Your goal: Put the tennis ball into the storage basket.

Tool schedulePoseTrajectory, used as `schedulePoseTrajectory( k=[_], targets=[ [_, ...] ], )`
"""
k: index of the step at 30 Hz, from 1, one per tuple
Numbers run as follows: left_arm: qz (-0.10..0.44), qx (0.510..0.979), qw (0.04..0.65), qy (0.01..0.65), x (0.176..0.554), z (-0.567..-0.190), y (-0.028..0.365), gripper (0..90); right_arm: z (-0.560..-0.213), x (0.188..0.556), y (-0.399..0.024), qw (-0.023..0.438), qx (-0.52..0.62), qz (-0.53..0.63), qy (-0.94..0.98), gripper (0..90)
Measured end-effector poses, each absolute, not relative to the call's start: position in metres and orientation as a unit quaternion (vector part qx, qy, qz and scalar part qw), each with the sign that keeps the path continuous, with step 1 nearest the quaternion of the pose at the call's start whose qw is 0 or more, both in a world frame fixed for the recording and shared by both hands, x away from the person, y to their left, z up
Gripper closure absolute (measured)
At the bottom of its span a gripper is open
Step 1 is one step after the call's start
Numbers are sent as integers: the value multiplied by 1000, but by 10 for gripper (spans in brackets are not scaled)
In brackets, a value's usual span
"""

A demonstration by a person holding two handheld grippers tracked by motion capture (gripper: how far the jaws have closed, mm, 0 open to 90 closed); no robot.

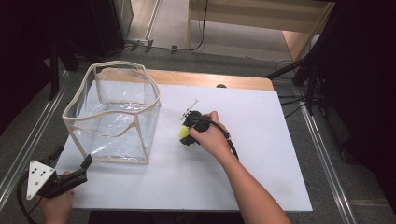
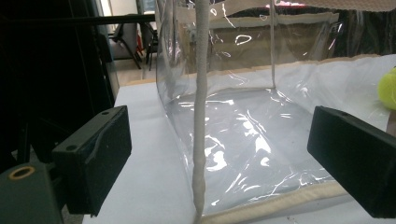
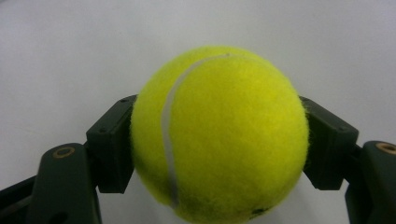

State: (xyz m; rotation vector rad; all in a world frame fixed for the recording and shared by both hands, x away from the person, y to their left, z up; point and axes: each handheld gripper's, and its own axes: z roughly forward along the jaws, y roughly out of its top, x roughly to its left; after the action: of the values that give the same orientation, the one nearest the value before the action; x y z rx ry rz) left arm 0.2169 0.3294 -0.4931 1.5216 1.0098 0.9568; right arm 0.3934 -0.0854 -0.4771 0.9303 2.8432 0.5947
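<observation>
A: White board across the table from the high view, a strip of bare wood along its far edge, grey floor and metal rails around, dark room at both sides.

B: On the board's left part, a clear plastic box with cream piping, open at the top. Near the middle, the right gripper clamped on a yellow tennis ball, low at the board. At the near-left corner, the left gripper, well apart from the ball.

A: From the left gripper view: 2 black jaws spread wide, nothing between them but the box's near corner seam farther off. White board under the box, dark room to the left, a sliver of the ball at the right edge.

B: From the right gripper view: ball pinched between both jaws, pads pressed into the felt at either side. Plain white board behind.
</observation>
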Motion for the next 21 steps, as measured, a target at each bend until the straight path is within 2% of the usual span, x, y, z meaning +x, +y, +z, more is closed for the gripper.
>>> schedulePoseTrajectory(
  k=[21],
  targets=[
    [398,633,514,420,217,-493,329,68,-468,394,-90,31,298,206,932,239]
  ],
)
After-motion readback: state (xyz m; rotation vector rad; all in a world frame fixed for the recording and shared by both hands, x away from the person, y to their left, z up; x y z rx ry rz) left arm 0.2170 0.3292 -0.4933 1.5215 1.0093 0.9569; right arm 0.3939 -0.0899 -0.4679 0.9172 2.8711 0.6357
